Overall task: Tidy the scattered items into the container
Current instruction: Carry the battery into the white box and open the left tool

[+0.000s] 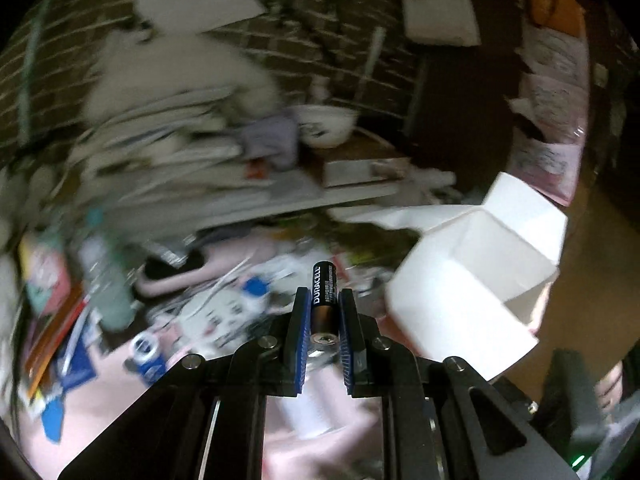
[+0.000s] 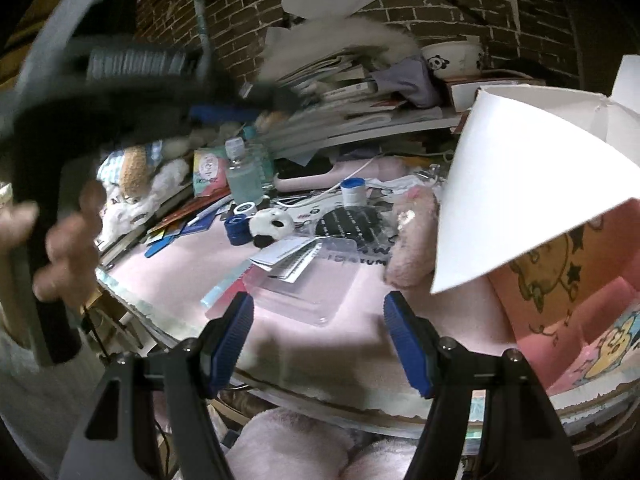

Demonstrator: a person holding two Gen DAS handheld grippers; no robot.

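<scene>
The left tongs held a black battery marked "DURACELL" between their blue pads, above the cluttered pink surface and left of the white box, while the right tongs stood wide and empty near a "KOTEX" packet.

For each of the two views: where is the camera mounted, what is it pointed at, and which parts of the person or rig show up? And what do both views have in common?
Left wrist view: sits behind the left gripper, looking over the cluttered desk toward the white box; its fingers clamp a Duracell battery.
Right wrist view: sits behind the open right gripper, looking across the pink mat; a hand holding the blurred left gripper shows at left.
Shared: white box, panda bowl, brick wall.
</scene>
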